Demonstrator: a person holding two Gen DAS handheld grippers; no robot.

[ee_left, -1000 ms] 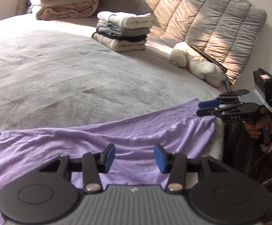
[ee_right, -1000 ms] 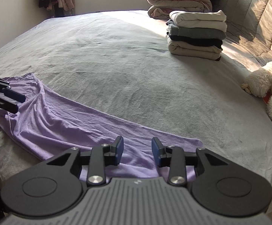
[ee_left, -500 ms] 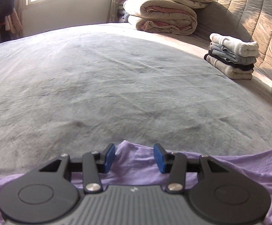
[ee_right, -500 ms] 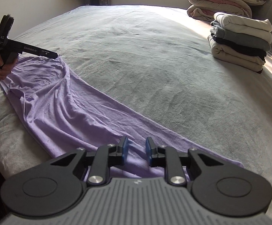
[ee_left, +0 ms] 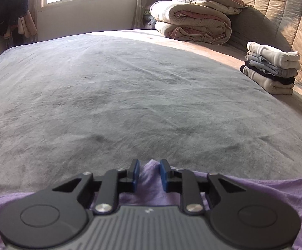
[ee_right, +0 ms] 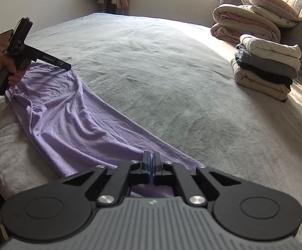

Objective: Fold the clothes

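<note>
Right, my right gripper (ee_right: 151,164) has its blue pads pressed together on the near corner of the purple garment (ee_right: 71,120), pinching the cloth at about 6 o'clock in the right wrist view; the garment runs from there up toward 10 o'clock as a long wrinkled band across the grey bedspread (ee_right: 161,66), close to the bed's near edge; at its far end I see my left gripper (ee_right: 66,65) from the side, tip on the cloth's corner, held by a hand (ee_right: 7,66) in a fuzzy sleeve; from my left wrist view the left gripper (ee_left: 147,174) has its jaws narrowed, a small peak of purple garment (ee_left: 255,189) rising between the blue pads (ee_left: 134,171), but a sliver of gap shows on each side, so I cannot tell whether it truly grips; the rest of the cloth spreads low across 4 to 8 o'clock there; a stack of folded clothes (ee_right: 265,66) sits well apart at 2 o'clock, with a rolled quilt (ee_right: 247,24) behind it near the headboard (ee_left: 286,23)
</note>
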